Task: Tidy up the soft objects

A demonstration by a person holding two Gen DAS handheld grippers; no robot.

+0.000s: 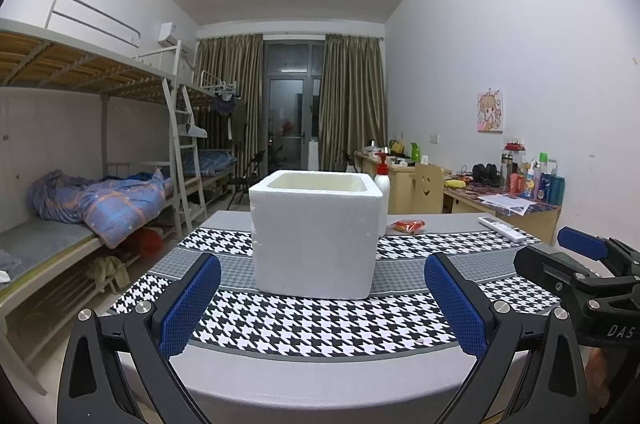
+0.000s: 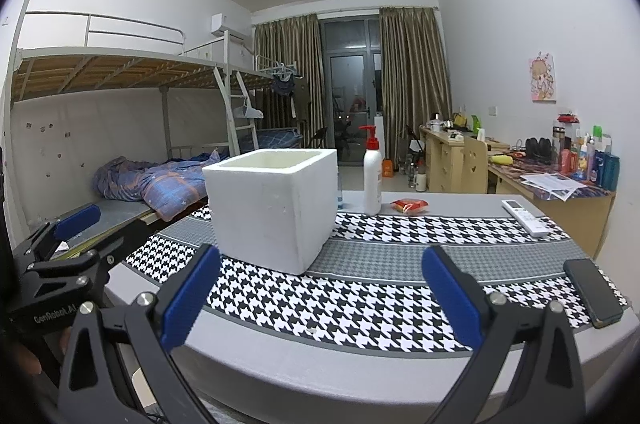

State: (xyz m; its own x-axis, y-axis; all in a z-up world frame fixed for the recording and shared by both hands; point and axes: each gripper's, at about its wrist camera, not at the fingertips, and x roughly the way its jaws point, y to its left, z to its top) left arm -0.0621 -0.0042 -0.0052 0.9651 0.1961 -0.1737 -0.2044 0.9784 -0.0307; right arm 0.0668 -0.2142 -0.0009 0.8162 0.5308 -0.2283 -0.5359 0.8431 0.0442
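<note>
1. A white remote control (image 2: 526, 217) lies on the worktop (image 2: 360, 352), at the right.
2. A black phone (image 2: 594, 292) lies near the right edge.
3. A bunk bed (image 1: 80, 71) stands at the left wall.
4. Brown curtains (image 1: 352, 99) hang beside the glass door.

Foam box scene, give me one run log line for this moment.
left hand-held gripper open, empty | right hand-held gripper open, empty | foam box upright on table | red packet untouched

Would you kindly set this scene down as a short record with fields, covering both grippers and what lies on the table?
left gripper: open, empty, facing the foam box
right gripper: open, empty
foam box: upright, lid off, on the table
pump bottle: upright, behind the box
red packet: lying beside the bottle
remote: flat, far right
phone: flat, near right edge
</note>
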